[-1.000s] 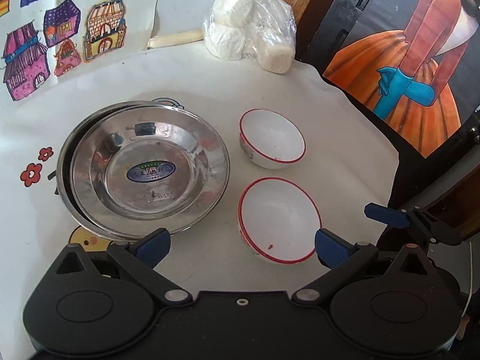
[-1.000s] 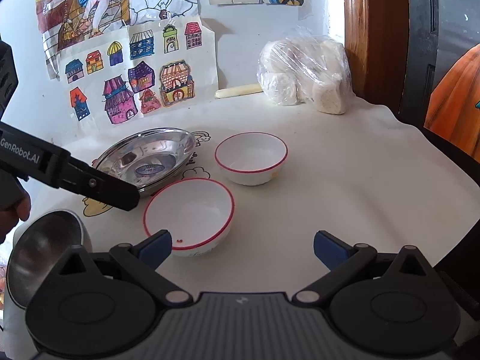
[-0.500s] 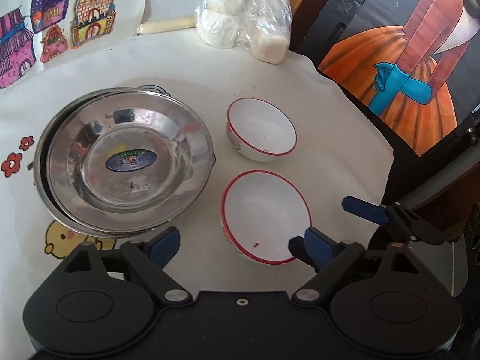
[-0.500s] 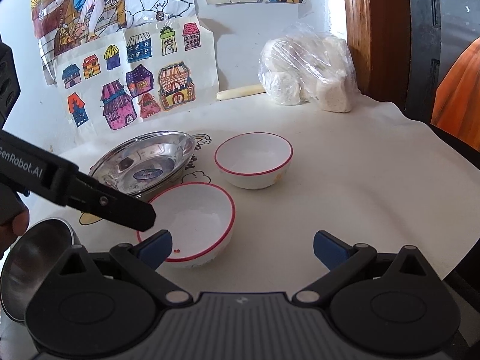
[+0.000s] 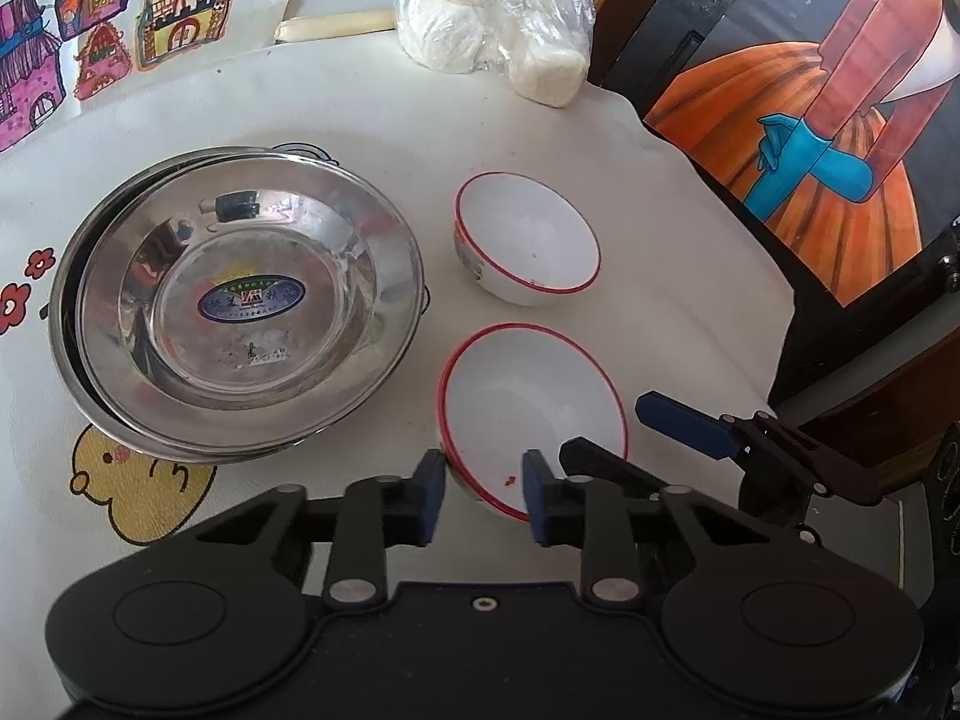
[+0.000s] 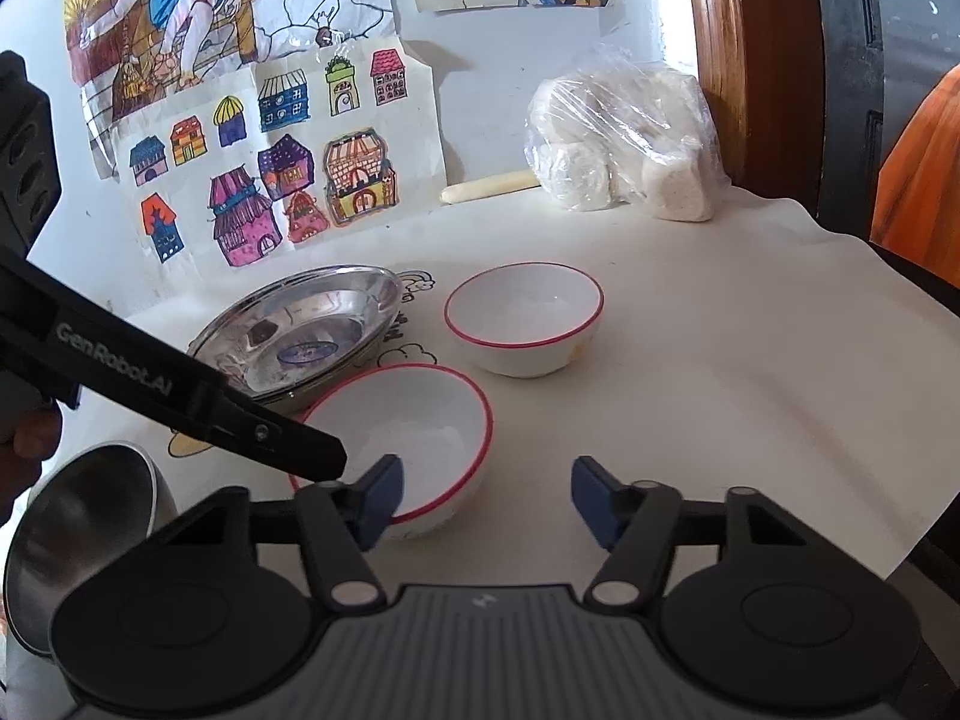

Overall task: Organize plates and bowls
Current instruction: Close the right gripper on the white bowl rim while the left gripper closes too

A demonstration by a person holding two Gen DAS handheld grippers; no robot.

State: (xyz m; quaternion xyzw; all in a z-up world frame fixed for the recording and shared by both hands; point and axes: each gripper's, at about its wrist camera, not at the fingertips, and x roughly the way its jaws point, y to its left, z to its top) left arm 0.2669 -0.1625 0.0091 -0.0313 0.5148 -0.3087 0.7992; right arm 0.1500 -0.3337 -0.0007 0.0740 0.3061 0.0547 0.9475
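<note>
White cloth (image 5: 678, 252) covers the table before you, with coloured house drawings (image 6: 270, 168) on the wall behind. Your left gripper (image 5: 483, 498) has just been closing; its blue pads straddle the near rim of the nearer red-rimmed bowl (image 5: 528, 402), one outside, one inside, but whether they press on it cannot be told. Your right gripper (image 6: 480, 495) has also just been closing, yet its jaws stand apart with nothing between them (the bowl lies by its left finger). A second bowl (image 5: 528, 246) sits just beyond, beside stacked steel plates (image 5: 240, 306). A wrapped white bundle (image 5: 498, 18) rests at the far edge.
</note>
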